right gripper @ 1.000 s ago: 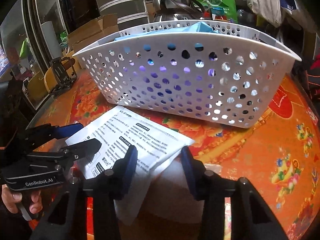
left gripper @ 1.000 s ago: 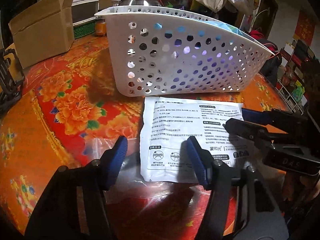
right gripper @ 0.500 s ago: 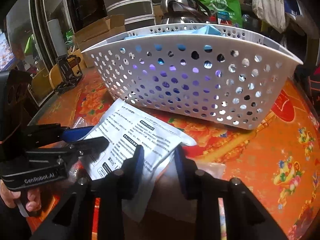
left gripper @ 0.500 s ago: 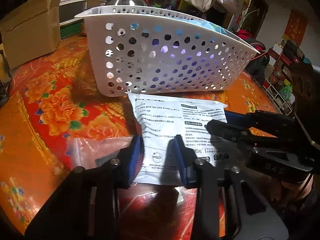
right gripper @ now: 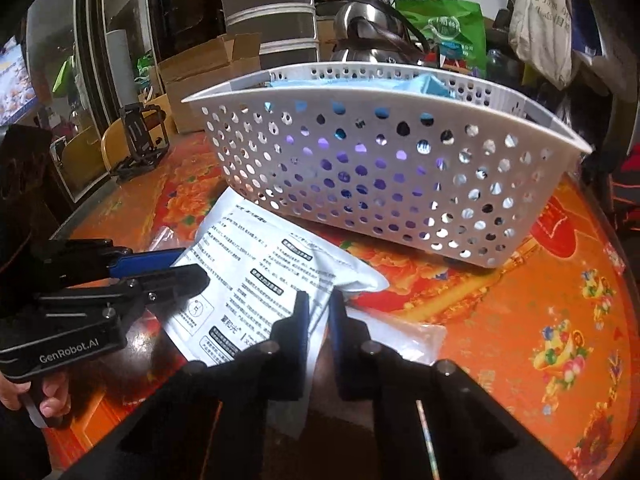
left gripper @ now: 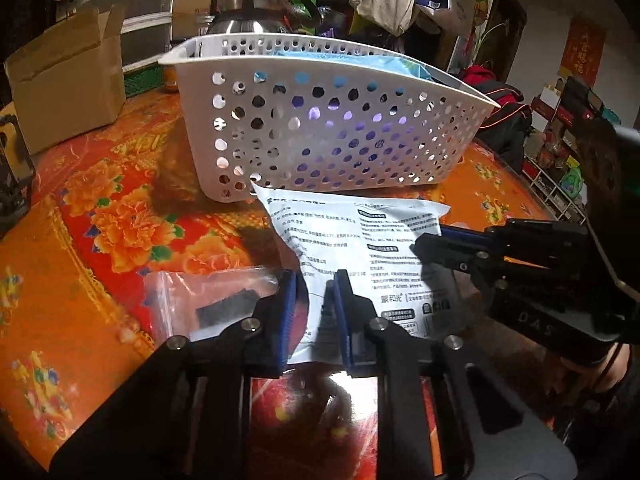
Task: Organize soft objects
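Left tongs: nearly pressed together, pinching the near left edge of the pouch; seen from the right wrist view as a black body with one blue finger, low at the left.
Right tongs: nearly pressed together, pinching the near right edge of the same pouch.
Counter: covered in a red and orange flowered cloth; carries everything below.
Basket: white, perforated, standing just behind the pouch; blue soft material shows above its rim, and purple shows through the holes.
Box: brown cardboard, open flaps, at the far left of the counter, well apart from the work.
Pouch: white soft packet printed with black text; its far corner is at or touching the basket's foot, its near edge is held by both tongs, and the sheet sags between them. Whether it is wholly off the counter cannot be told.
Bag: small clear zip bag with something dark inside, lying just left of the left tongs.
Step in hand: judged to be the two-handed grasp of the pouch, with carrying to the basket not yet done.
Next move: calls for raising both tongs together, level, above the rim, then forward over the basket before letting go; uneven lift could let the limp pouch fold or slip.
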Motion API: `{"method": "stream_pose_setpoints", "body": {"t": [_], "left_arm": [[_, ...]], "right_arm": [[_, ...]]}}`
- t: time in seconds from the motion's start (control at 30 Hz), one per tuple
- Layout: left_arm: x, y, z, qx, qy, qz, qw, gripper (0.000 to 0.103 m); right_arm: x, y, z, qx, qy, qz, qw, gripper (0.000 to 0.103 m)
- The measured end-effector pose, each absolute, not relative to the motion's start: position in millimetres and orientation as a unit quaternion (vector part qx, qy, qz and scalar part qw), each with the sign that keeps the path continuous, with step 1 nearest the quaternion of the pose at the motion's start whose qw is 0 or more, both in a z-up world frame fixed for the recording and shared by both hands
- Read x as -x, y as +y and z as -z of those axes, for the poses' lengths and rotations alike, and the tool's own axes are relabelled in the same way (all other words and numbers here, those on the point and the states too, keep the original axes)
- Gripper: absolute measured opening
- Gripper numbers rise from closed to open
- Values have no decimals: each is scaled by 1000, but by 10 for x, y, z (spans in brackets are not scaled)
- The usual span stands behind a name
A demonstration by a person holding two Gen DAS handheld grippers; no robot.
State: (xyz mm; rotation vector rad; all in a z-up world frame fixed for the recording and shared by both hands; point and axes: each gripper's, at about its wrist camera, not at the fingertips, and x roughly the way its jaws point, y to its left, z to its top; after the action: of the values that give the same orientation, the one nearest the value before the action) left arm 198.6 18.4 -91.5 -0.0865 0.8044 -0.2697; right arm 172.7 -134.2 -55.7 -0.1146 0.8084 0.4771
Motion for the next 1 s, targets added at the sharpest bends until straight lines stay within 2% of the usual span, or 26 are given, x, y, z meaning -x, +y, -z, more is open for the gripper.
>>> {"method": "stream_pose_setpoints", "body": {"t": [0.23, 0.37, 0.57, 0.83, 0.93, 0.97, 1.0], "left_arm": [[-1777, 174, 817, 39, 358, 121, 925, 12], [-1682, 221, 768, 47, 343, 114, 931, 0], [-1453, 193, 521, 36, 306, 121, 944, 0], [-1551, 381, 735, 77, 346, 111, 929, 0], [-1559, 398, 786, 74, 355, 118, 924, 4], [-1563, 388, 798, 74, 360, 124, 922, 12], [-1573, 376, 815, 75, 366, 131, 918, 25]], "right_arm": [[-1581, -1377, 421, 57, 361, -233, 901, 3], [-1451, -1379, 305, 65, 342, -233, 908, 3], [-1289, -1287, 139, 83, 325, -246, 909, 2], [-1297, -1423, 242, 58, 345, -235, 907, 2], [-1337, -1504, 383, 50, 368, -228, 900, 2], [-1335, -1531, 408, 45, 372, -230, 898, 2], [-1337, -1539, 435, 45, 379, -231, 895, 4]]}}
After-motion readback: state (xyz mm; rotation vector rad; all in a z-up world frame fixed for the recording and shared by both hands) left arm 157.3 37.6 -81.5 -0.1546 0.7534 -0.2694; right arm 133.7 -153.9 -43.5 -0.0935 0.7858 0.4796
